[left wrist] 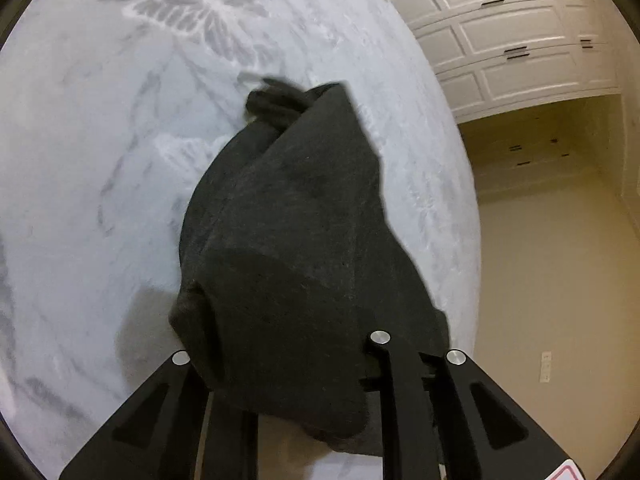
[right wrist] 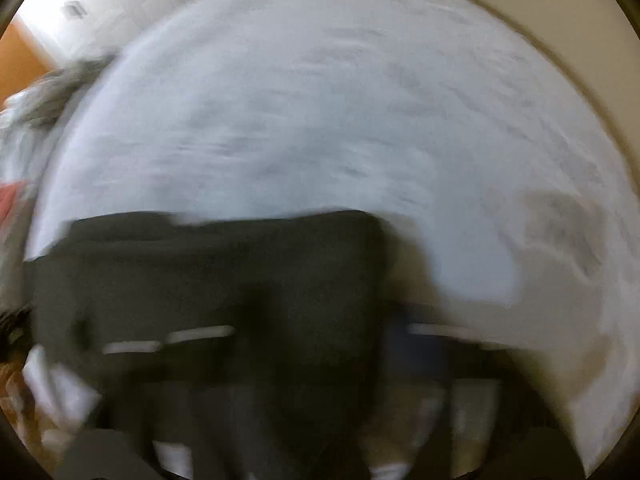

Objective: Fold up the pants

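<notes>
White panelled cupboard doors (left wrist: pixel 516 44) and a bare beige floor (left wrist: pixel 548 264) border a bed (left wrist: pixel 80 152) covered in a pale grey spread with a leaf print. Dark pants (left wrist: pixel 288 220) lie on that spread, bunched rather than flat, running away from the left gripper (left wrist: pixel 316 364) toward a crumpled far end. In the left wrist view the near end of the cloth rises into the gripper and drapes over it. The fingers look to be pinching the fabric, though the contact itself is hidden under the cloth.

The right wrist view is badly smeared. It shows the pants (right wrist: pixel 208 280) as a dark band across the lower half, with the bed (right wrist: pixel 320 100) beyond. The right gripper (right wrist: pixel 304 432) is only a dark blur at the bottom, so I cannot tell whether its fingers are spread or pressed together, or whether they hold anything.

The step in hand seems to be lifting and laying out the garment before a fold. To do it well, each gripper should take one corner of the same end, draw the cloth taut between them, and lower it so the far end settles flat. The legs should be lined up before any fold is made. A pinch that catches only one layer would let the rest sag and twist.
</notes>
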Tool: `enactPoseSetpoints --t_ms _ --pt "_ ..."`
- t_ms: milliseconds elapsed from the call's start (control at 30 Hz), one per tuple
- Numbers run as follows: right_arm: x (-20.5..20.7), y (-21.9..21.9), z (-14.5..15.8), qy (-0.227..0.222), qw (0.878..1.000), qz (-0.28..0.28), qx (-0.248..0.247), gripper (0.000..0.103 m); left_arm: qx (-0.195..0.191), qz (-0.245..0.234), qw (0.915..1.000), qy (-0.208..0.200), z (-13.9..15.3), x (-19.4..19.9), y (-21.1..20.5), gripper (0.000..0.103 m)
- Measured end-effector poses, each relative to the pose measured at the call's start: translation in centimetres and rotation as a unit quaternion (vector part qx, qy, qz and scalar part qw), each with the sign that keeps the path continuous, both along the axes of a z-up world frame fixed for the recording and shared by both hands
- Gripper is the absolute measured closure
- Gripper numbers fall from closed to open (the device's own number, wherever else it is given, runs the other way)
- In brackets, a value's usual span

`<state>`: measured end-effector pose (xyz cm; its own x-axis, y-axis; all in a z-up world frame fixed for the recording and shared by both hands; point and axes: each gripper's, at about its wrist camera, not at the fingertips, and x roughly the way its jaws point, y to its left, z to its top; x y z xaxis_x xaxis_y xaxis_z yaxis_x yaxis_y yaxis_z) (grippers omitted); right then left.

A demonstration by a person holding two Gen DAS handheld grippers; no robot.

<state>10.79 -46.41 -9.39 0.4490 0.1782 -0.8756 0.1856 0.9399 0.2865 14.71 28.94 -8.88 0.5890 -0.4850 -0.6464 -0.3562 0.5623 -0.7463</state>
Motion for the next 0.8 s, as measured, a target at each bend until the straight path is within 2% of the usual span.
enactPoseSetpoints --t_ms 67,133,167,200,233,267,300,333,400,467,500,533,567,600,667,700,733,767,800 --pt "-0.5 0.5 2.9 -0.046 0.999 0.008 -0.008 0.088 0.017 -0.008 0.9989 -0.043 2.3 -0.2 -0.9 0.091" --pt "-1.1 1.3 5.6 -0.088 0.995 0.036 -0.022 0.087 0.034 -0.013 0.9973 -0.064 3.6 -0.7 -1.6 0.091" --pt "-1.2 1.4 6.0 -0.098 0.994 0.045 -0.033 0.087 0.055 -0.016 0.9966 -0.059 3.5 -0.4 -1.9 0.091" --pt "-0.8 1.2 5.1 -0.087 0.993 0.046 -0.058 0.082 0.068 -0.016 0.9966 -0.043 3.1 -0.1 -2.1 0.091" --pt "-0.3 1.1 3.5 -0.057 0.994 0.046 -0.077 0.074 0.077 -0.018 0.9967 -0.02 2.2 0.2 -2.1 0.091" --pt "0.6 0.5 0.4 0.002 0.995 0.044 -0.093 0.067 0.084 -0.016 0.9963 0.001 1.4 0.6 -2.2 0.091" --pt "0.7 0.3 -1.0 0.027 0.994 0.04 -0.095 0.056 0.088 -0.01 0.9959 0.02 0.4 0.7 -2.1 0.09" --pt "0.4 -0.3 -1.0 0.01 0.996 0.03 -0.089 0.038 0.083 -0.008 0.9962 0.023 0.2 0.7 -2.0 0.09" --pt "0.3 -1.5 0.2 0.002 0.996 0.013 -0.088 0.02 0.082 -0.006 0.9963 0.025 0.2 0.7 -1.7 0.085" --pt "-0.1 -2.3 0.8 -0.029 0.998 0.008 -0.057 0.02 0.084 -0.002 0.9961 0.028 0.1 0.3 -1.7 0.083" --pt "0.0 -2.5 0.4 -0.027 0.999 0.011 -0.042 0.044 0.081 0.001 0.9963 0.03 -0.1 0.3 -1.8 0.083" --pt "0.4 -2.5 -0.3 -0.019 0.999 0.015 -0.026 0.078 0.079 0.0 0.9965 0.03 -0.3 0.0 -1.6 0.083" --pt "0.8 -2.5 -1.2 -0.003 1.0 0.018 -0.007 0.079 0.08 -0.002 0.9964 0.027 -0.2 0.0 -1.7 0.084" --pt "0.9 -2.5 -0.9 -0.01 1.0 0.011 -0.015 0.088 0.084 0.0 0.9963 0.015 0.4 -0.1 -1.8 0.088" --pt "0.6 -1.3 1.5 -0.045 0.998 0.021 -0.042 0.089 0.083 -0.001 0.9965 -0.008 1.5 -0.8 -1.9 0.089" --pt "0.3 -0.4 2.9 -0.075 0.994 0.038 -0.076 0.087 0.089 -0.004 0.996 -0.014 1.7 -1.1 -2.1 0.089" --pt "0.5 0.7 3.1 -0.079 0.99 0.045 -0.112 0.078 0.092 -0.005 0.9958 -0.006 1.5 -0.8 -2.1 0.089" --pt "0.8 1.0 2.1 -0.062 0.985 0.04 -0.156 0.07 0.092 -0.005 0.9957 0.009 0.9 -0.6 -2.0 0.088" --pt "0.9 1.6 1.2 -0.033 0.981 0.032 -0.188 0.054 0.082 -0.005 0.9961 0.03 0.0 -0.3 -1.8 0.084"
